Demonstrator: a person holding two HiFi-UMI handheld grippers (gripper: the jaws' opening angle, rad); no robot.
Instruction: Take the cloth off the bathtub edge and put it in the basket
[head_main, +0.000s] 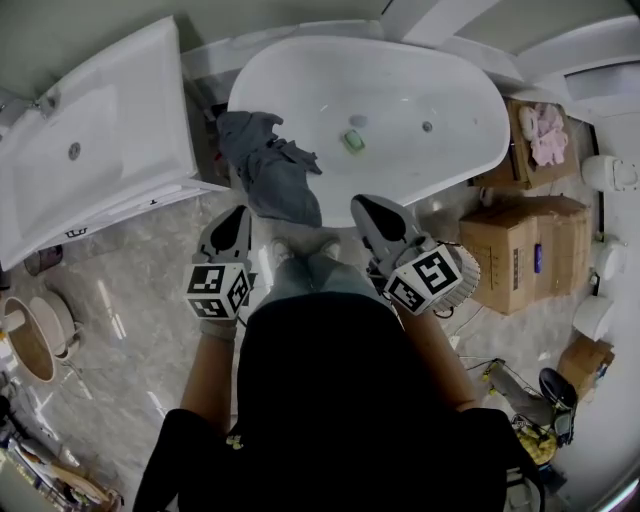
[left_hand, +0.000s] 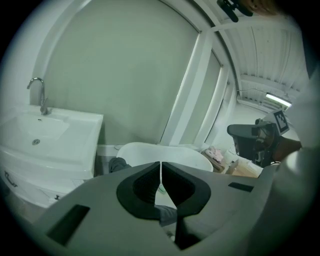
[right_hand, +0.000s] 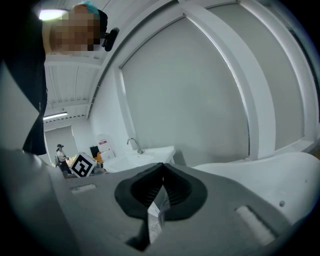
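The cloth (head_main: 272, 170) is grey and hangs over the near rim of the bathtub (head_main: 470, 175), at the tub's left end, with its lower part down on the outside wall. Only the head view shows it whole. In my left gripper view I see just a dark piece of the cloth (left_hand: 118, 164) at the tub's end, and my right gripper view does not show it at all.

At the far left stands the white sink (head_main: 90, 150). Its curved faucet (left_hand: 37, 92) is clear only in the left gripper view.

My left gripper (head_main: 235, 222) is just below the cloth and does not touch it. Its jaws are pressed together and hold nothing.

Inside the tub lies a small green thing (head_main: 354, 141), which the head view shows plainly.

My right gripper (head_main: 372, 210) is near the tub's front rim, right of the cloth. Its jaw tips also meet, with nothing between them.

At the right stand cardboard boxes (head_main: 520, 250), seen best from the head view. The right gripper view alone shows a person (right_hand: 61, 152) far away.
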